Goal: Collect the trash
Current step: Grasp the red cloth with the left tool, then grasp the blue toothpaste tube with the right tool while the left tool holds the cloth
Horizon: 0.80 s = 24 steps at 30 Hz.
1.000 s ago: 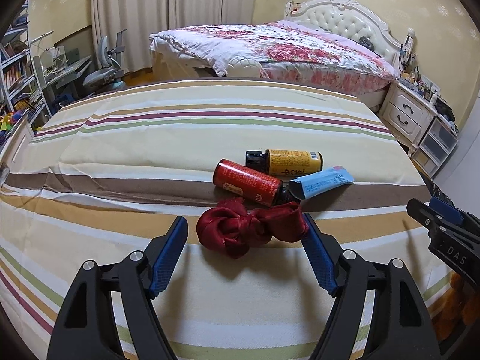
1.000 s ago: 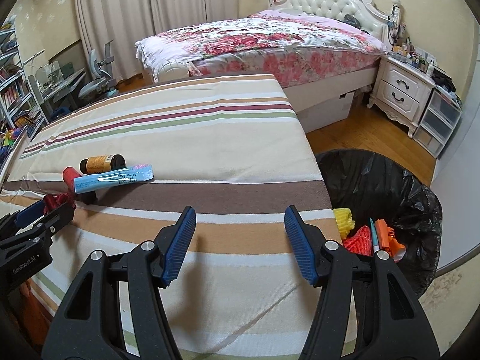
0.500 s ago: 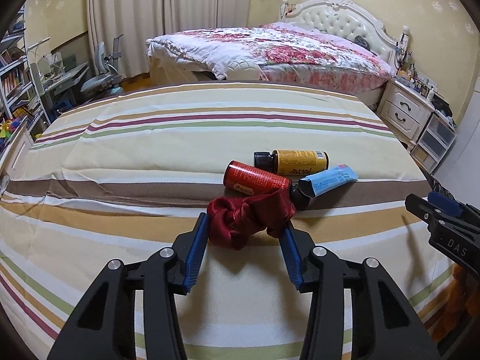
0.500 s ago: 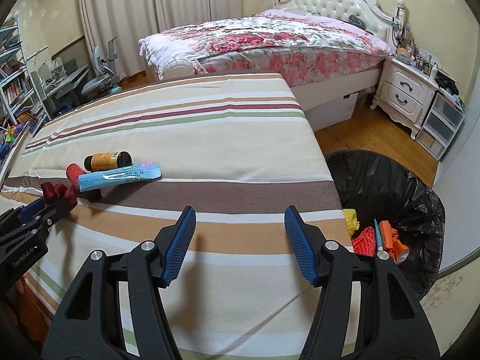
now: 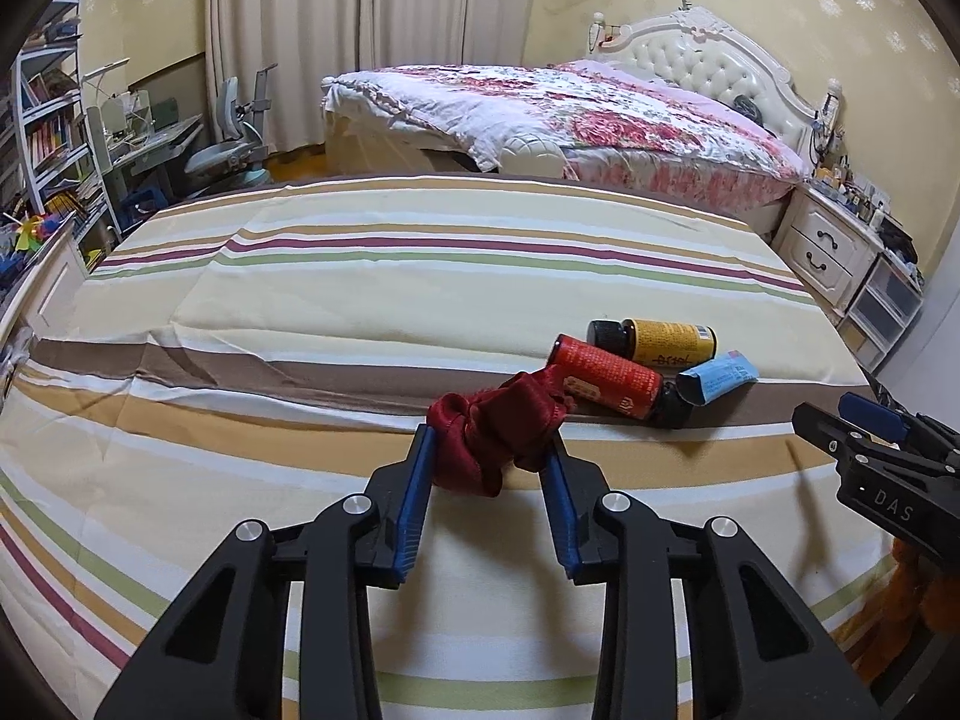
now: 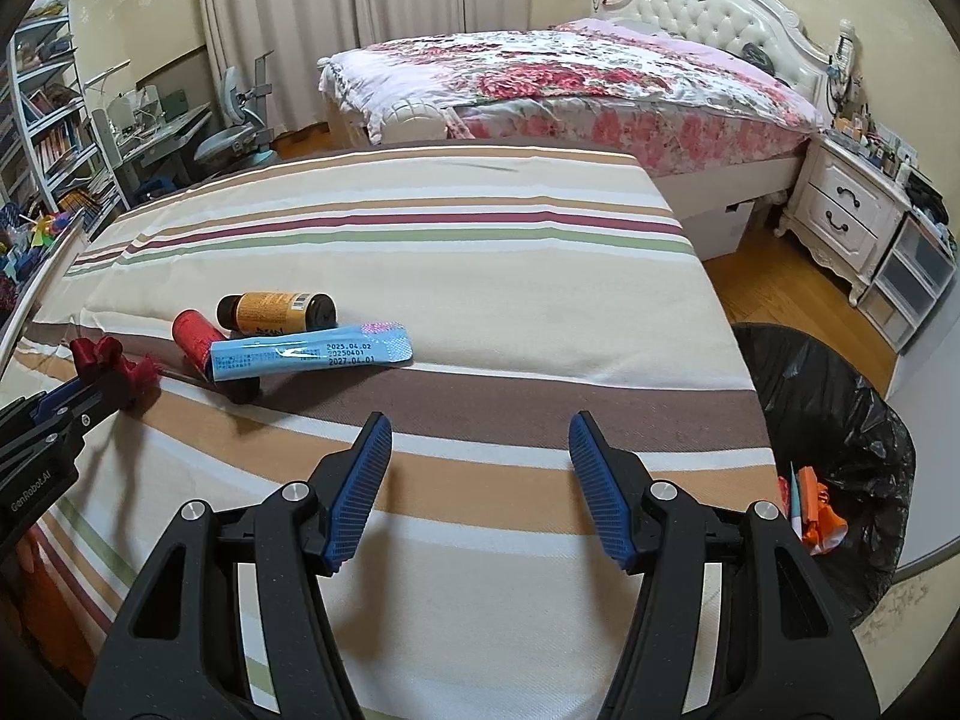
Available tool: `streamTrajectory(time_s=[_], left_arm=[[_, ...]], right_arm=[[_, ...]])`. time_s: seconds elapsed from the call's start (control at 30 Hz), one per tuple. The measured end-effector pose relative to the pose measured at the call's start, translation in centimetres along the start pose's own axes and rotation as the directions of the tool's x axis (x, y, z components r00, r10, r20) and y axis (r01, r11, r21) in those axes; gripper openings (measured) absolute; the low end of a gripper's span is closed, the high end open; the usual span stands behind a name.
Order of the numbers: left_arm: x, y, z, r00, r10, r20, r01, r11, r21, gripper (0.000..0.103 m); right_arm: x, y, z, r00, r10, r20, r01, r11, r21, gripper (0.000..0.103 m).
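A crumpled dark red ribbon [image 5: 498, 420] sits between the blue pads of my left gripper [image 5: 491, 438], whose jaws are closing and squeezing it from both sides. Just beyond lie a red bottle [image 5: 606, 375], a yellow-labelled brown bottle [image 5: 666, 342] and a light blue tube [image 5: 717, 381], all on the striped bedcover [image 5: 360, 300]. My right gripper [image 6: 478, 420] is open and empty above the cover, to the right of the tube [image 6: 312, 354]. The left gripper [image 6: 78, 396] with the ribbon shows at the right wrist view's left edge.
A bin lined with a black bag [image 6: 852, 396] stands on the floor off the bed's right edge, with orange and red scraps [image 6: 816, 510] inside. Behind are a floral bed [image 6: 570, 84], a white nightstand [image 6: 852, 222], and a desk with chair [image 6: 228, 132].
The left jaws have closed from wide apart onto the red ribbon and bunched it up. The right gripper has shifted left towards the bottles, its jaws unchanged.
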<state>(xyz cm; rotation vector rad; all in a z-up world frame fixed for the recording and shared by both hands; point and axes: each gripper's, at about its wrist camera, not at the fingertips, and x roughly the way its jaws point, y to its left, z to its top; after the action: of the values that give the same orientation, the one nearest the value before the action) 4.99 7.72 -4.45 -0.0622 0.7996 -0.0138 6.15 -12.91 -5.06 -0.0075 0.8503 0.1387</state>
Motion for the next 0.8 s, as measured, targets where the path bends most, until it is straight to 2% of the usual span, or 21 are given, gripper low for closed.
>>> streamTrajectory(time_s=[0.2, 0.53, 0.8], left_arm=[[-0.4, 1.8, 0.2, 1.000, 0.019, 0.015, -0.018, 0.999, -0.029, 0.034], [-0.3, 4.0, 0.3, 0.999, 0.041, 0.018, -0.040, 0.997, -0.069, 0.034], [-0.4, 5.1, 0.2, 0.999, 0.046, 0.017, -0.045, 0.995, -0.090, 0.034]], right_arm=[[1.9, 0.8, 1.3, 0.999, -0.003, -0.037, 0.002, 1.000, -0.023, 0.061], [4.2, 1.0, 4.1, 0.999, -0.037, -0.029, 0.037, 0.999, -0.012, 0.061], [2.2, 1.9, 3.9, 1.000, -0.021, 0.001, 0.021, 1.000, -0.006, 0.061]])
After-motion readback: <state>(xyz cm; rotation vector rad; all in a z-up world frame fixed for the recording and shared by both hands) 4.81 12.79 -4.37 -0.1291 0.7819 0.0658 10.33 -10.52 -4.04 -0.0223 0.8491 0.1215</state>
